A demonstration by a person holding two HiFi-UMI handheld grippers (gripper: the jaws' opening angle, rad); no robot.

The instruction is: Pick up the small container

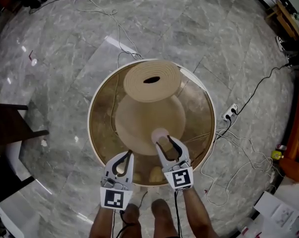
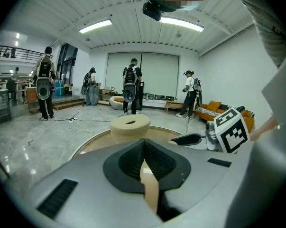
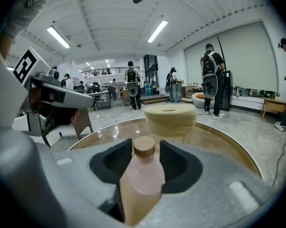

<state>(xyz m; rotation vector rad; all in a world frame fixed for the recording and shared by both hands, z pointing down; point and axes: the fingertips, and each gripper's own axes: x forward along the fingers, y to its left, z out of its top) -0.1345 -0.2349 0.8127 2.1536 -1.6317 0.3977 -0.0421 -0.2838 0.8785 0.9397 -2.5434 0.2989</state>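
Note:
The small container (image 1: 159,134) is a pale pink bottle with a wooden cap (image 3: 143,146). It stands upright on the round amber glass table (image 1: 92,133), near its front. My right gripper (image 1: 164,143) is open, and the bottle (image 3: 143,175) sits between its two jaws (image 3: 145,148) with a gap showing on either side of the cap. My left gripper (image 1: 128,155) hovers over the table's front edge, left of the right one. It is shut with nothing in it, and its jaw tips meet (image 2: 143,144).
A beige ribbed round piece (image 1: 151,81) with a dark slot on top stands in the table's far half. Cables and a power strip (image 1: 231,112) lie on the grey stone floor. Dark furniture (image 1: 10,128) stands at the left. Several people with backpacks (image 2: 130,82) stand far off.

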